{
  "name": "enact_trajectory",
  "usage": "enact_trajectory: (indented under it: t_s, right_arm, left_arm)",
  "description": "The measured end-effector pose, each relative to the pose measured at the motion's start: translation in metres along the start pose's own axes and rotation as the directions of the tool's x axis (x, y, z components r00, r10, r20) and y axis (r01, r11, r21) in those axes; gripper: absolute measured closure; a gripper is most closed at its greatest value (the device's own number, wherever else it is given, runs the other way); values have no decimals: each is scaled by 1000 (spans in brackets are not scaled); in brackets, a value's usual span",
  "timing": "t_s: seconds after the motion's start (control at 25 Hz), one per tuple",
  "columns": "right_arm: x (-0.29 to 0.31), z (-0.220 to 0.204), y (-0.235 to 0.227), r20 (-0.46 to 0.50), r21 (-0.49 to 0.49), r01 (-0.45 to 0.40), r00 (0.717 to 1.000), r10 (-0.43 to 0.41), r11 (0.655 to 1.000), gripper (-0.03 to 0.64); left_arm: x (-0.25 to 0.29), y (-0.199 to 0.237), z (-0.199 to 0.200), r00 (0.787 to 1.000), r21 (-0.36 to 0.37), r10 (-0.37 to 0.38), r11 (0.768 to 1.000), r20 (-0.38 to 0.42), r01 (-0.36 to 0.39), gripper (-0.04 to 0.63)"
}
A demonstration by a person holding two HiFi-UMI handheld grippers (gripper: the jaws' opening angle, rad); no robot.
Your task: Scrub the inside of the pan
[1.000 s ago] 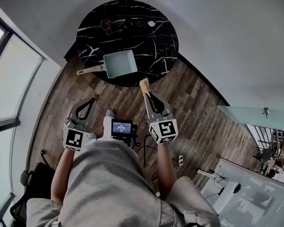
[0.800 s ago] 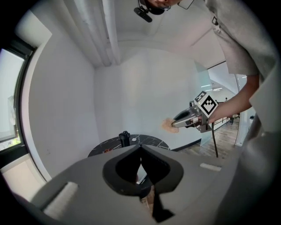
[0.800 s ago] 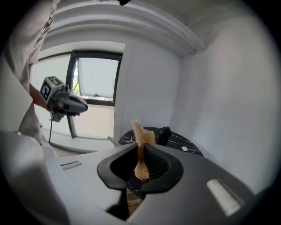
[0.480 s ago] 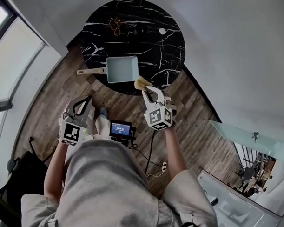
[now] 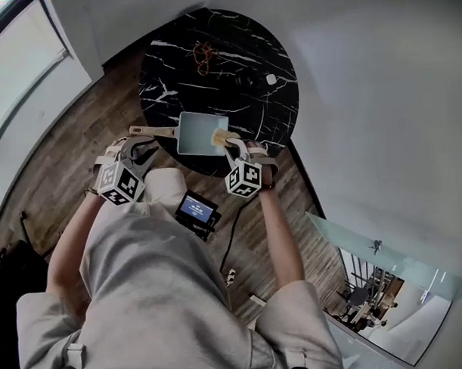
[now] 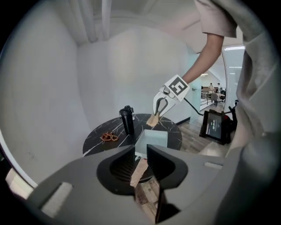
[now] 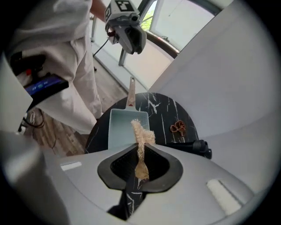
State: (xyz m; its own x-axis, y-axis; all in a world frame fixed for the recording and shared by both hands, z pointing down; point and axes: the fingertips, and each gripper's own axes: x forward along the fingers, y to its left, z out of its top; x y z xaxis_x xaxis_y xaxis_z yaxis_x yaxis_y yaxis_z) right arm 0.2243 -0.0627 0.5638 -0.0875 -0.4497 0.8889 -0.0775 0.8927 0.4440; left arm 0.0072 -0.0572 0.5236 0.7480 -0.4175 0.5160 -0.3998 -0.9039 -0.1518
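A pale blue rectangular pan sits at the near edge of the round black marble table, its wooden handle pointing left. My right gripper is shut on a tan fibrous scrubber that hangs over the pan's right side; the right gripper view shows the scrubber upright between the jaws above the pan. My left gripper is just short of the handle. Its jaws are opening, and the handle shows through the gap without the pads pressing on it.
On the table's far side lie a string of brown beads and a small white object, and a black bottle stands there. A screen device with a cable hangs by the person's waist. Wood floor surrounds the table; a wall runs behind it.
The person has stepped up to the table. Both grippers moved forward: the scrubber is now over the pan, and the left gripper has reached the handle with its jaws parted.
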Motion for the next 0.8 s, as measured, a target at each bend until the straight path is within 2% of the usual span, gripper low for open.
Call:
enact_trajectory:
  t_s: [0.12, 0.24, 0.36, 0.56, 0.8]
  right_arm:
    - [32, -18, 2, -79, -106, -104, 992, 96, 989, 565]
    - [61, -33, -4, -142, -158, -199, 974, 177, 967, 566]
    - [87, -45, -9, -192, -179, -277, 951, 243, 944, 566]
    - [118, -57, -9, -275, -214, -397, 901, 335, 892, 566]
    - [141, -59, -5, -312, -183, -451, 869, 383, 873, 566]
  left_arm:
    - [17, 11, -30, 996, 31, -41, 999, -83, 43, 488]
    - [34, 22, -63, 986, 27, -66, 997, -156, 70, 466]
    - [53, 26, -90, 971, 2, -100, 995, -218, 103, 446]
    - [83, 14, -117, 932, 38, -181, 978, -315, 203, 405]
    - [107, 2, -128, 907, 83, -218, 961, -362, 264, 403]
